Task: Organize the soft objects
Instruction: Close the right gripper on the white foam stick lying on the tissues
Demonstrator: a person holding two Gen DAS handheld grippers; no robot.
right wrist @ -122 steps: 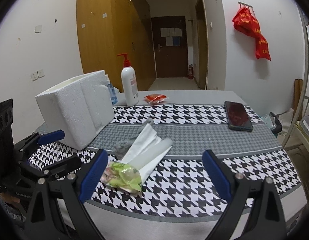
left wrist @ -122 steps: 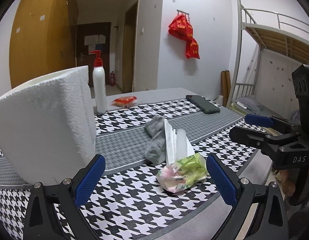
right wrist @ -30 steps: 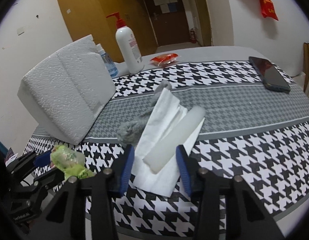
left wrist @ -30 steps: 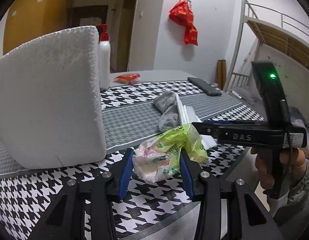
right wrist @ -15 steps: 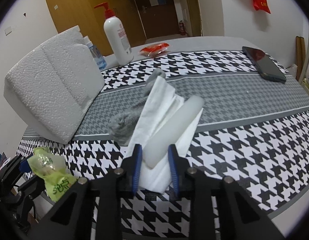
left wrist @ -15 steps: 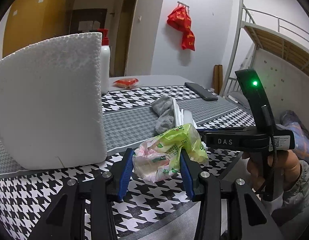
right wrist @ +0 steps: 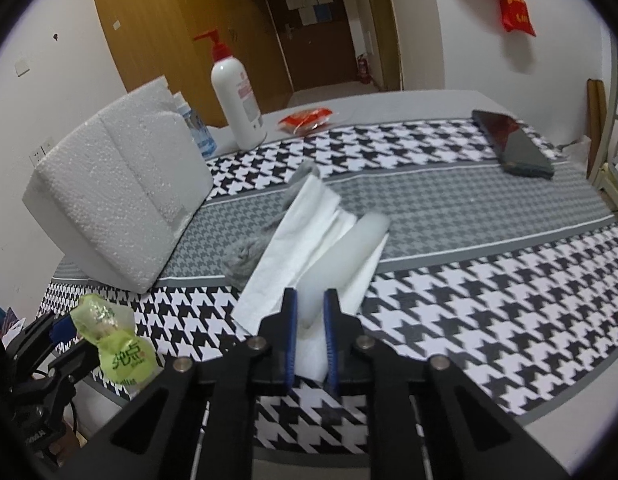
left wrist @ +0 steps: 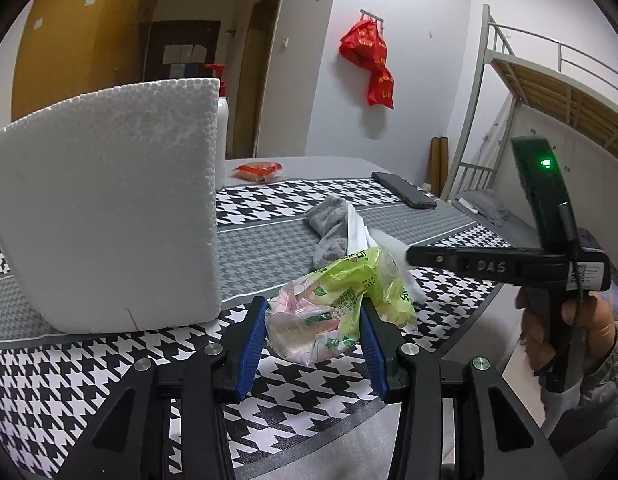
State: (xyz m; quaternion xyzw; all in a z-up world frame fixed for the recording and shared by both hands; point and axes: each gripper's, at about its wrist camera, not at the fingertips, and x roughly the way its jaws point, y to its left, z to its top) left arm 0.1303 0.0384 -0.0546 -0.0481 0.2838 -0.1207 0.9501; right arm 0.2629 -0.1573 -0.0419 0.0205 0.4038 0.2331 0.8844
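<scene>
Near the table's [right wrist: 509, 352] front edge, left gripper [left wrist: 313, 334] pinches the squashy tissue pack [left wrist: 333, 300] mid-body, while right gripper [right wrist: 310, 322] nips the light foam roll's [right wrist: 341, 252] end.

A foam box [left wrist: 105, 216] hides most of the pump bottle [left wrist: 222, 136]; the right gripper [left wrist: 413, 257] covers the white tissue's [left wrist: 383, 240] near end.

Two close, low wrist views, sharing table [left wrist: 245, 248].
</scene>
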